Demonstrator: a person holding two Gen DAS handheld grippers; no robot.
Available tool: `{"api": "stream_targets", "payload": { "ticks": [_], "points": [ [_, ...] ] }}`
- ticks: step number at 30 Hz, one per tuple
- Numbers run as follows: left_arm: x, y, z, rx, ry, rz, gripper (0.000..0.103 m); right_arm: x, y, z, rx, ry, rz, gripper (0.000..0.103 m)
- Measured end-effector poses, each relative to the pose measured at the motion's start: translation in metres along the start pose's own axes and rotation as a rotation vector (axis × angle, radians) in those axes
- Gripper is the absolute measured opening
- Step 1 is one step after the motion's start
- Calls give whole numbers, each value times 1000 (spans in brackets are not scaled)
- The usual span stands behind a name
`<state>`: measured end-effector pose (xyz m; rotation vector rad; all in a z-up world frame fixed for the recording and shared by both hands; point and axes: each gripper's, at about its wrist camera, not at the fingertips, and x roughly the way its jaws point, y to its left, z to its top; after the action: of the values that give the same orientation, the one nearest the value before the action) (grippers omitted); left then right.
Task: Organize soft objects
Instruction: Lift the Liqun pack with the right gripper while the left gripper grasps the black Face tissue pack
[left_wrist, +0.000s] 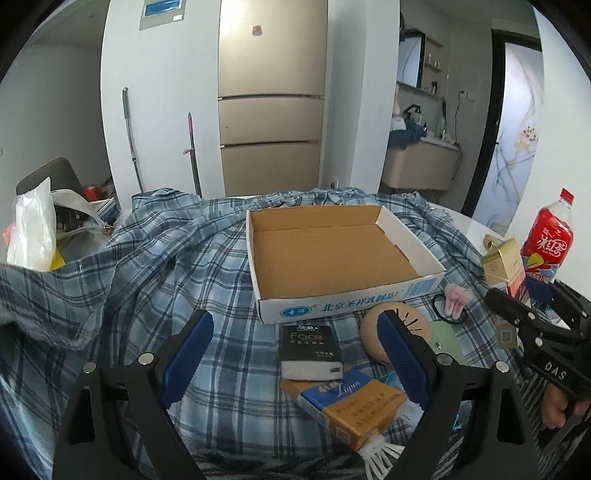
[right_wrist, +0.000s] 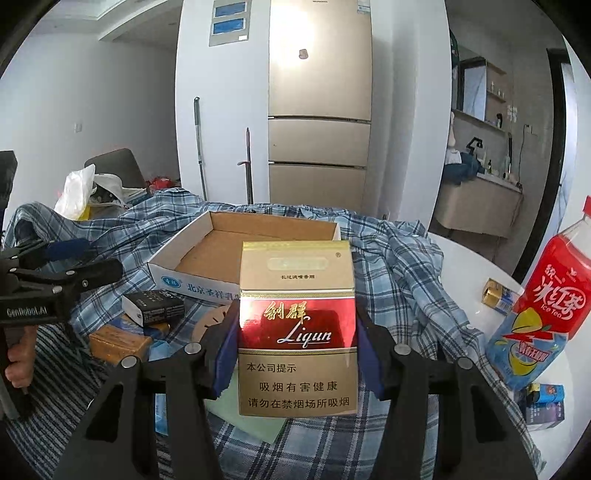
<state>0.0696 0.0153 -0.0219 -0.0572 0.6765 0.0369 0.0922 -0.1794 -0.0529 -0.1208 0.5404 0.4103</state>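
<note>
An empty white cardboard box (left_wrist: 413, 236) with a brown floor sits on a blue plaid shirt (left_wrist: 166, 266); the box also shows in the right wrist view (right_wrist: 184, 243). My right gripper (right_wrist: 295, 332) is shut on a gold and red Liqun cigarette pack (right_wrist: 297, 325), held upright above the shirt in front of the box; that pack also shows in the left wrist view (left_wrist: 504, 266). My left gripper (left_wrist: 295, 354) is open and empty, over a black Face tissue pack (left_wrist: 308, 347) and an orange and blue Liqun pack (left_wrist: 354, 410).
A tan round object (left_wrist: 369, 325), a pink bunny hair tie (left_wrist: 456, 299) and a green card (left_wrist: 447, 339) lie right of the left gripper. A red iced-tea bottle (right_wrist: 535, 314), a small can (right_wrist: 498, 295) and a small carton (right_wrist: 546, 406) are at the right. Bags (left_wrist: 33, 229) stand at the left.
</note>
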Motion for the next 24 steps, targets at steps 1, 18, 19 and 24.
{"api": "stream_targets", "payload": {
  "ticks": [1,18,19,24],
  "points": [
    [2,-2,4,14,19,11,92,1,-1,0,5,3,4,55],
    [62,-20,16,70,295,10,63,2,-15,-2,80,16,33,55],
    [64,-20,14,72,298,13,63,3,-15,-2,81,19,35,55],
    [81,-17,7,69,346,2,63,6,-18,-2,88,29,37,55]
  ]
}}
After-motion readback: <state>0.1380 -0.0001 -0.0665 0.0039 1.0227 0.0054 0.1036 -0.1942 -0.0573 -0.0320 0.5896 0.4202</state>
